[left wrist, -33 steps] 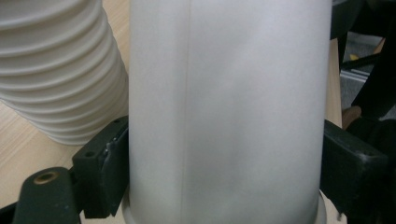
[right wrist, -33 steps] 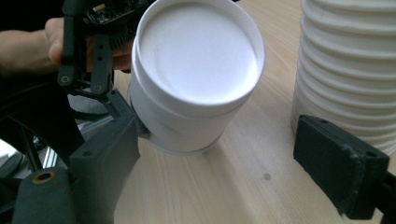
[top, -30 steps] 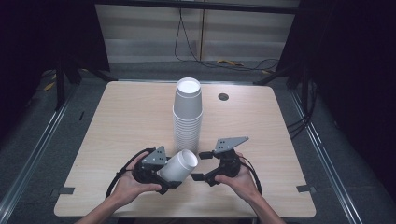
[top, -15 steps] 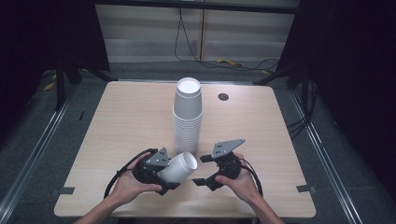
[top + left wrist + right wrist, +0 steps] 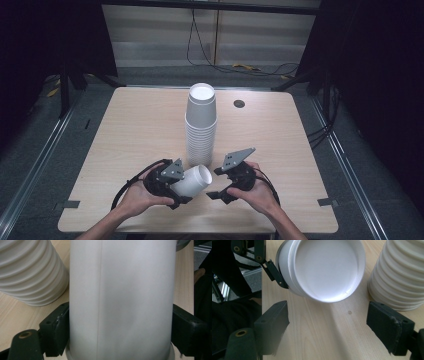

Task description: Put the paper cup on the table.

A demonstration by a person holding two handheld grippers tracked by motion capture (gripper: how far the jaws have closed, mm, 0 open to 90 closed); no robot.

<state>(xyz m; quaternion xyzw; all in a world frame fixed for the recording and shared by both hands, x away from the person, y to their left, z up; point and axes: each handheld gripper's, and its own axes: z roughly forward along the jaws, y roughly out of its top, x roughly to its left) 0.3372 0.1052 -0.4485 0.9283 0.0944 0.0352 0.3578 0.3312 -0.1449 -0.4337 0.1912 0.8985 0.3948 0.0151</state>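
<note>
Near table edge: the left gripper (image 5: 181, 192) pinched a white paper cup (image 5: 194, 180) lying sideways, mouth toward the right gripper (image 5: 215, 187), whose jaws stood spread and empty. Just behind stood the cup stack (image 5: 200, 125) on the wooden table (image 5: 135, 125).

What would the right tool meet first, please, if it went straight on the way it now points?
Probably the open mouth of the white paper cup held in the left tool; the right tool stands open with bare table between.

cup (image 5: 194, 180) before cup stack (image 5: 201, 125), mid-table (image 5: 130, 125)
</note>
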